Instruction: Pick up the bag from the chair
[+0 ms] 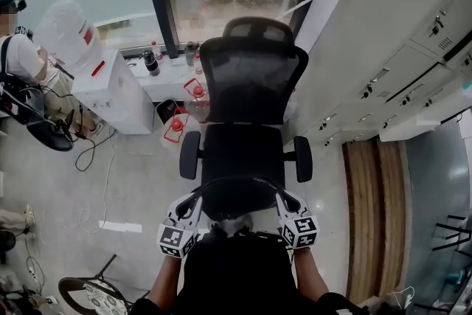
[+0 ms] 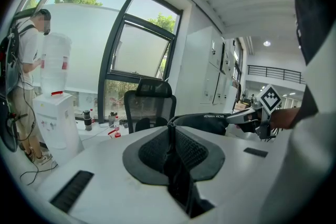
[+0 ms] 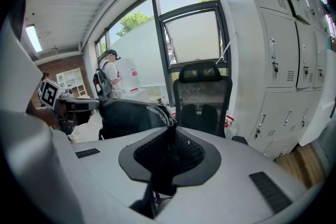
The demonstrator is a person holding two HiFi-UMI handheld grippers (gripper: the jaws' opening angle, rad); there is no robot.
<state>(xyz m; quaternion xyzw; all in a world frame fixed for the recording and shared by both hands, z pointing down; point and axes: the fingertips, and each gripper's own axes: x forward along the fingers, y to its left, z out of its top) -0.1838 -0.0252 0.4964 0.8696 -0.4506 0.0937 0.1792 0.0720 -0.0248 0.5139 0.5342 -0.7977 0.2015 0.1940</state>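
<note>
Black fabric bag (image 3: 126, 118) — curved strap (image 1: 236, 179) tight between jaws of left gripper (image 1: 196, 197), right gripper (image 1: 279, 196) — mesh chair (image 1: 251, 85) beyond.

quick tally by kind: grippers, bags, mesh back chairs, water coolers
grippers: 2 (left gripper, right gripper, both shut on the bag)
bag: 1
mesh back chair: 1
water cooler: 1
total: 5
</note>
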